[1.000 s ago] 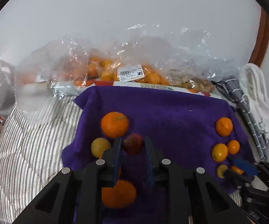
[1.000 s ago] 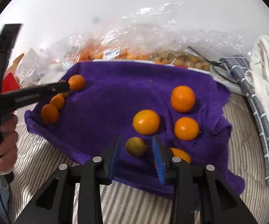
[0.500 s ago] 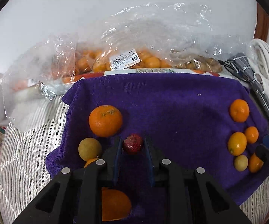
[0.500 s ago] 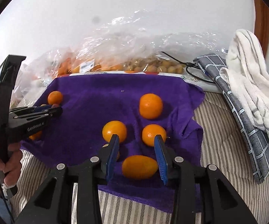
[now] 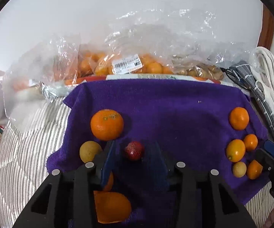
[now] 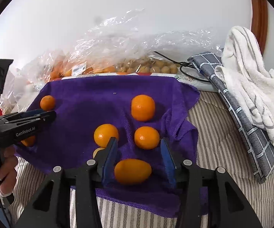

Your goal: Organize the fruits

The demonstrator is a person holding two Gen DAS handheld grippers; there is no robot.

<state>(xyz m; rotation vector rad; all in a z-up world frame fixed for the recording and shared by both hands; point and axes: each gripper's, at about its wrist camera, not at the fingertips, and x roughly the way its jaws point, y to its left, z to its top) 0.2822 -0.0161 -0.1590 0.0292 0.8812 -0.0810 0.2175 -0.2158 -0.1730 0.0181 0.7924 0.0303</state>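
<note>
A purple towel lies on a striped bed cover and carries the fruit. My left gripper is open, with a small red fruit lying on the towel between its fingers. A large orange and a yellow fruit sit to its left. My right gripper is open over an oval orange fruit, with round oranges just beyond. The same group shows at the right of the left wrist view.
Clear plastic bags of oranges and small brown fruit lie behind the towel by the white wall. A grey checked cloth and a white towel lie at the right. A hand holds the left gripper.
My left gripper has opened and the red fruit now lies free between its fingers. My right gripper has widened and left the yellow fruit, now standing over the oval orange fruit.
</note>
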